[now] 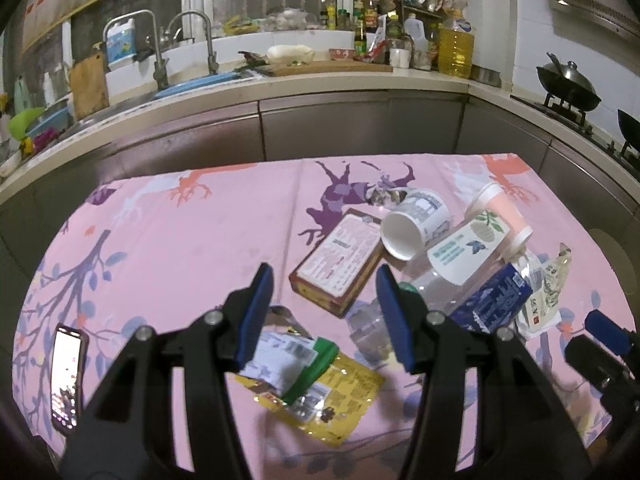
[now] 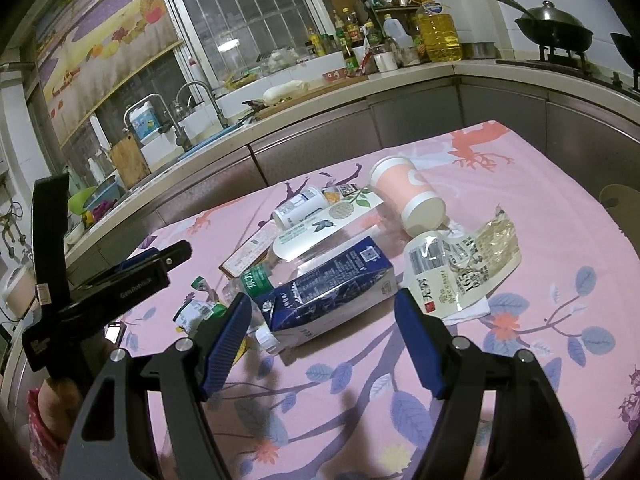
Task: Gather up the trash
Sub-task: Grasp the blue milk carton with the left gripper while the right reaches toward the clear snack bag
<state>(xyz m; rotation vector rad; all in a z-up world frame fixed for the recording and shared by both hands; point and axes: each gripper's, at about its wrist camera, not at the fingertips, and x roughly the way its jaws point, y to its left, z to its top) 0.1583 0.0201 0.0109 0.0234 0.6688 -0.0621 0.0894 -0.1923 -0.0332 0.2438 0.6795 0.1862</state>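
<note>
Trash lies on a pink tablecloth (image 1: 180,240). My left gripper (image 1: 326,316) is open and empty above a yellow and green snack wrapper (image 1: 320,384), with a brown box (image 1: 340,260) just beyond it. My right gripper (image 2: 324,336) is open and empty, close in front of a dark blue milk carton (image 2: 328,292). Behind the carton lie a clear plastic bottle with a green cap (image 2: 260,276), a white paper cup (image 2: 320,228), a pink cup (image 2: 408,192) and a crumpled clear wrapper (image 2: 460,264). The carton also shows in the left wrist view (image 1: 492,300).
A phone (image 1: 66,376) with a lit screen lies at the table's near left. A kitchen counter (image 1: 280,92) with a sink, bottles and a cutting board runs behind the table. A wok (image 2: 556,32) sits on the stove at the right. The left gripper's body (image 2: 100,288) stands left of my right one.
</note>
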